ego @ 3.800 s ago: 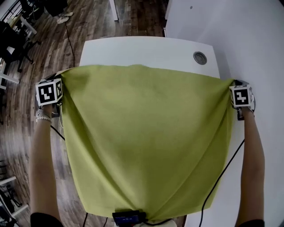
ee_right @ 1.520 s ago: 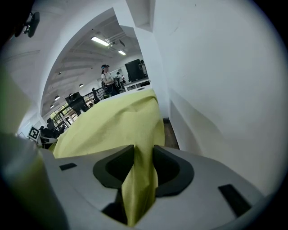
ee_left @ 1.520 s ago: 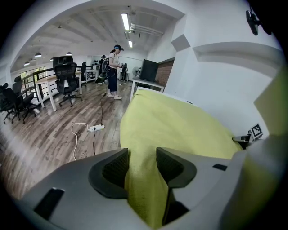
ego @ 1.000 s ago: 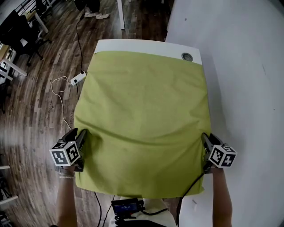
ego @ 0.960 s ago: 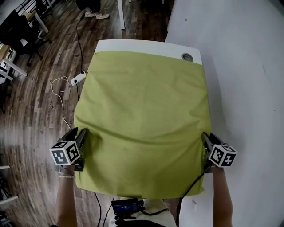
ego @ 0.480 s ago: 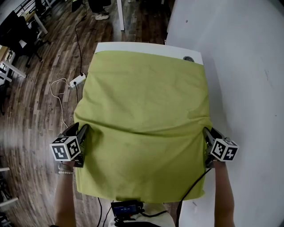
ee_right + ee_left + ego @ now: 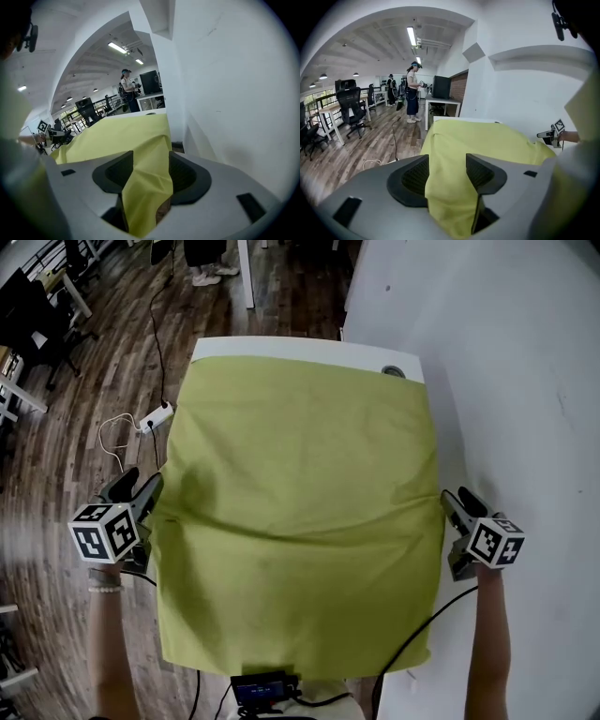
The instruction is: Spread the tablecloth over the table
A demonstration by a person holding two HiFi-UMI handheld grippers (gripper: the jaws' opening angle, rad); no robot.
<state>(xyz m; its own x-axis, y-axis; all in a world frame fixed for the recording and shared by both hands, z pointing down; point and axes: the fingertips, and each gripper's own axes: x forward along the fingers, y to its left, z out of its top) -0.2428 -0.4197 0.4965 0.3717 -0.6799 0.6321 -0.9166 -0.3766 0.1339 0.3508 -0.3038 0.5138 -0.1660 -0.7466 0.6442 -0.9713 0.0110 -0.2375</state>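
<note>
Tablecloth (image 7: 300, 502): lying across the desk (image 7: 281, 346), hanging off the near end, leaving a bare strip at the far end. Just been opening the left tongs (image 7: 138, 491) and right tongs (image 7: 456, 505), letting go with its edges resting loose between the jaws. Looking nearly spread, probably wrapping up.

- The tablecloth (image 7: 300, 502), earlier stretched in the air near the person, now lies over the table (image 7: 281, 347), with only the far strip bare.
- The left gripper (image 7: 138, 489) and right gripper (image 7: 457, 499) have drawn outward from the cloth's sides.
- Both pairs of jaws have just been opening; cloth hangs between them, seemingly loose.
</note>
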